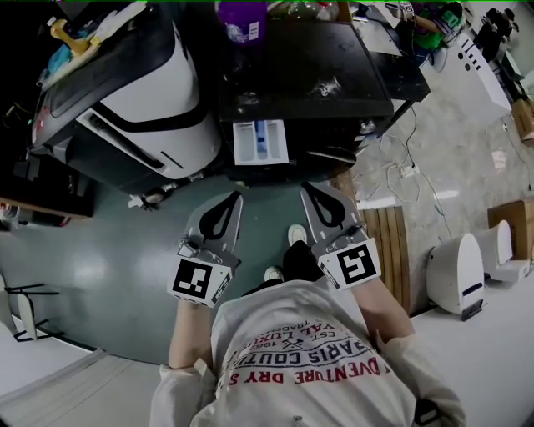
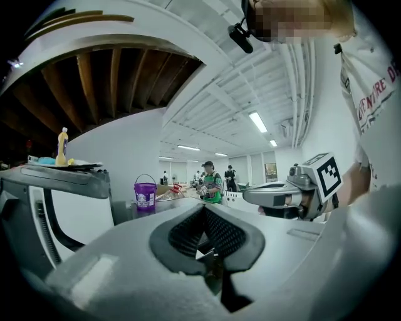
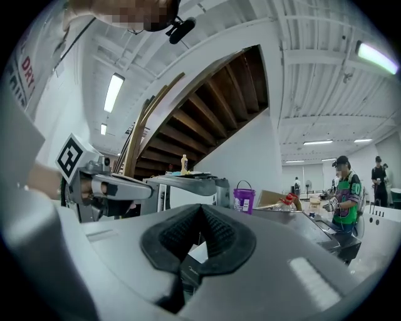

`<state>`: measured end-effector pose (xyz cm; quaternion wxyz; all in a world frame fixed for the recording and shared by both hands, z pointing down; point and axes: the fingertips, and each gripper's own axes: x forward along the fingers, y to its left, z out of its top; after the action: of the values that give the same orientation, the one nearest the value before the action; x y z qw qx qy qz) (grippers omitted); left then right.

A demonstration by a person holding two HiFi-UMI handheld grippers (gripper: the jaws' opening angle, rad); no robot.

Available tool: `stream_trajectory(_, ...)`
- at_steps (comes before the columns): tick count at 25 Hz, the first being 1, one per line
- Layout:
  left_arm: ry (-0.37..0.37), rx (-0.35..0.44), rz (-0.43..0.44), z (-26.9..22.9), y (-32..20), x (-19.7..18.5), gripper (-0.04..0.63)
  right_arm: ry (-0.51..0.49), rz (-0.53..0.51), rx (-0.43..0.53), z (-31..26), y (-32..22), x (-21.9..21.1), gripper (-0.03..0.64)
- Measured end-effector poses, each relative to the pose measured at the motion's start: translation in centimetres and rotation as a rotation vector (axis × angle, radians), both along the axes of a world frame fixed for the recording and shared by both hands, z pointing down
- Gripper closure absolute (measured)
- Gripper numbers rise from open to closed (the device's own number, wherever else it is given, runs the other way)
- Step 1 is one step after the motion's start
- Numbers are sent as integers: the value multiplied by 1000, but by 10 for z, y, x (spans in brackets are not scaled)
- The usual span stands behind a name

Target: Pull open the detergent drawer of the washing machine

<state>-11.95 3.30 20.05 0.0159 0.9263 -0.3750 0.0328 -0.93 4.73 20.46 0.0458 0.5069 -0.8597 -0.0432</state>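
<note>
The black washing machine (image 1: 309, 75) stands ahead of me in the head view. Its white detergent drawer (image 1: 260, 142), with a blue insert, sticks out of the front. My left gripper (image 1: 236, 198) hovers below the drawer, apart from it, jaws shut and empty. My right gripper (image 1: 306, 189) is level with it on the right, also shut and empty. In the left gripper view the shut jaws (image 2: 203, 210) point over the machine's top, and the right gripper (image 2: 282, 195) shows beside them. The right gripper view shows its own shut jaws (image 3: 202, 209) and the left gripper (image 3: 119, 188).
A purple bucket (image 1: 242, 21) sits on the machine's top. A white and black machine (image 1: 125, 92) stands at the left. At the right are a wooden pallet (image 1: 388, 242), floor cables (image 1: 400, 158) and a white appliance (image 1: 457, 275). People stand far behind (image 2: 210, 182).
</note>
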Motion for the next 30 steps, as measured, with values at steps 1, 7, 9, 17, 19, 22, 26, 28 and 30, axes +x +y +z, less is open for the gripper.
stream_trajectory(1, 3, -1, -3, -1, -1, -1, 594, -3, 5, -1, -1, 1, 1, 617)
stream_trajectory(7, 5, 11, 2, -8, -2, 0, 594, -12, 18, 3, -5, 4, 0, 617)
stream_trajectory(9, -3, 12, 0, -8, 0, 2, 594, 10, 12, -3, -1, 6, 1, 617)
stream_trajectory(17, -8, 9, -5, -3, 6, 2, 594, 10, 28, -1, 1, 8, 3, 617)
stream_trajectory(19, -9, 4, -13, -3, 6, 1, 594, 12, 25, -2, 2, 9, 3, 617)
stream_trajectory(22, -4, 5, -23, -3, 7, -1, 594, 14, 21, -9, 5, 10, 1, 617)
stream_trajectory(26, 0, 11, -24, -6, 7, -2, 594, 22, 8, -6, 4, 11, -3, 617)
stream_trajectory(28, 1, 12, -27, -6, 6, -2, 594, 25, 6, -7, 4, 11, -4, 617)
stream_trajectory(30, 2, 14, -27, -5, 6, -2, 594, 25, 6, -8, 5, 11, -4, 617)
